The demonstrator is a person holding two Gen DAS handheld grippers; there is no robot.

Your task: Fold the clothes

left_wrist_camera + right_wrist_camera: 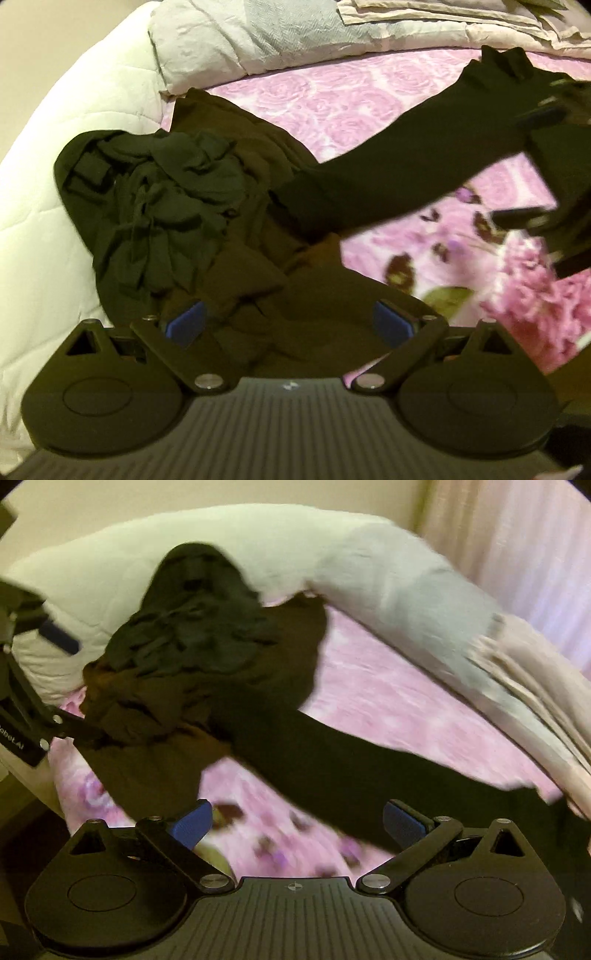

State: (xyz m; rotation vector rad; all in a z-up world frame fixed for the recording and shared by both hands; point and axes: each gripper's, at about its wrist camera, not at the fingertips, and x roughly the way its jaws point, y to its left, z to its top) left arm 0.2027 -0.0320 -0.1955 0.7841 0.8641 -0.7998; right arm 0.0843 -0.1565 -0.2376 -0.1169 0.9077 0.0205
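A bed carries a pink sheet [332, 96] printed with roses and, nearer the camera, darker butterflies and large blossoms. A white quilted comforter [74, 110] is bunched along the bed's edge. Beside it lies a pale grey blanket [258, 33], and next to that a stack of beige folded linen [443, 18]. In the right wrist view a pale striped curtain [517, 535] hangs behind the bed, beside a cream wall [110, 498].

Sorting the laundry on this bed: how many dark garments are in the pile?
2, perhaps more hidden: a crumpled black garment on top, and a brown long-sleeved top beneath it, its sleeve stretched across the pink floral bedspread.
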